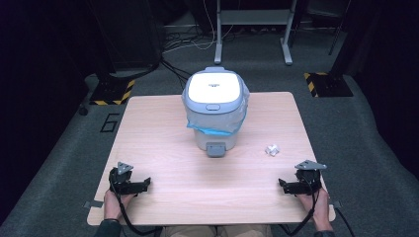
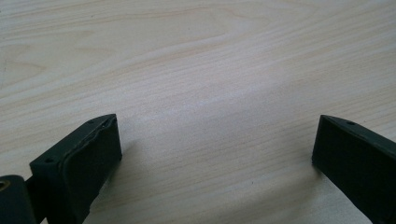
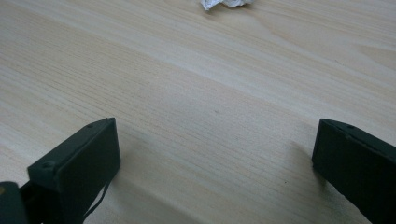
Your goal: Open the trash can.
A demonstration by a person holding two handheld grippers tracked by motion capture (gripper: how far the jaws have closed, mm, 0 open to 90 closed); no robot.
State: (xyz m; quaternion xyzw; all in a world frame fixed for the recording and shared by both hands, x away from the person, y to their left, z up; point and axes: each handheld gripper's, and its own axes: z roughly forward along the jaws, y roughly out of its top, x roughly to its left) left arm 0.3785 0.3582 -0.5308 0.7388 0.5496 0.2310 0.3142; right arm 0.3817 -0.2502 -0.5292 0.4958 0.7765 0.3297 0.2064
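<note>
White-lidded grey bin (image 1: 215, 111), blue liner (image 1: 213, 131), pale wood-grain table (image 1: 163, 143).

bin (image 1: 215, 111) mid-table (image 1: 158, 128) | paper wad (image 1: 272, 149) right-front of it, nearest right claw (image 1: 286, 186)

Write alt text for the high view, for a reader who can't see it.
A small white pedal bin with a blue liner stands shut at the middle of a wooden table, a crumpled white paper scrap to its right. Near the front edge, the left hand-held gripper and the right hand-held gripper rest open, pointing inward.
</note>
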